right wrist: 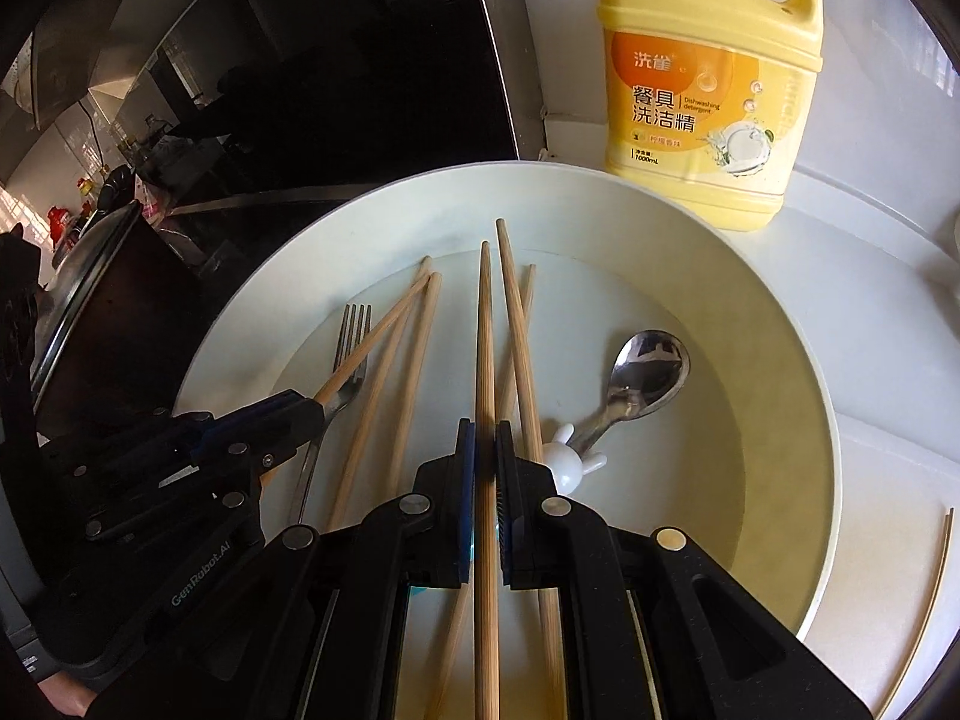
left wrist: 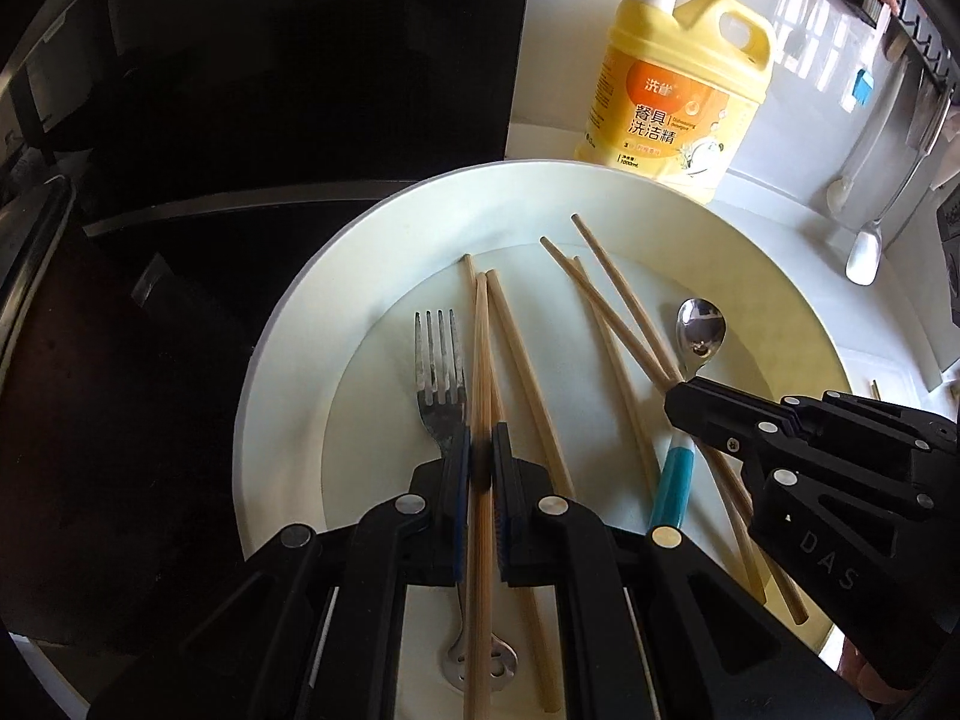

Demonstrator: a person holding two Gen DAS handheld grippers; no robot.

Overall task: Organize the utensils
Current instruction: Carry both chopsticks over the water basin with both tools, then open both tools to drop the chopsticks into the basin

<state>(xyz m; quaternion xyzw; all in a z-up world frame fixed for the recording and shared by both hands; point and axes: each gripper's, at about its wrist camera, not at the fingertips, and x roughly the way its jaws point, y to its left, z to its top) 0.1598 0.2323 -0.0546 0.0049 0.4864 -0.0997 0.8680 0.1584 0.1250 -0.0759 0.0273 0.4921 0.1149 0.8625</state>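
The left gripper [left wrist: 480, 456] is clamped on a single wooden chopstick [left wrist: 480, 372], its blue-edged fingers pinched tight around the shaft, which runs out over the white plate [left wrist: 288, 324] and points toward the far rim. Just to its left a steel fork [left wrist: 441, 372] lies flat on the plate with its tines toward the far rim, close beside the held stick. Loose chopsticks [left wrist: 528, 372] lie scattered across the middle of the plate, some crossing one another. Further right, the right gripper [right wrist: 485, 450] is likewise closed hard on its own chopstick [right wrist: 485, 330], held above the plate floor. Beside it a spoon [right wrist: 645, 375] with a white and teal handle rests in the plate's right half, bowl up. The plate's raised rim rings everything in. Beyond the far rim stands a yellow detergent bottle [right wrist: 714, 90], close to the plate's edge; to the left lies a dark glossy surface [left wrist: 240, 90], and to the right bare white counter [right wrist: 888, 480] gives the most open room.
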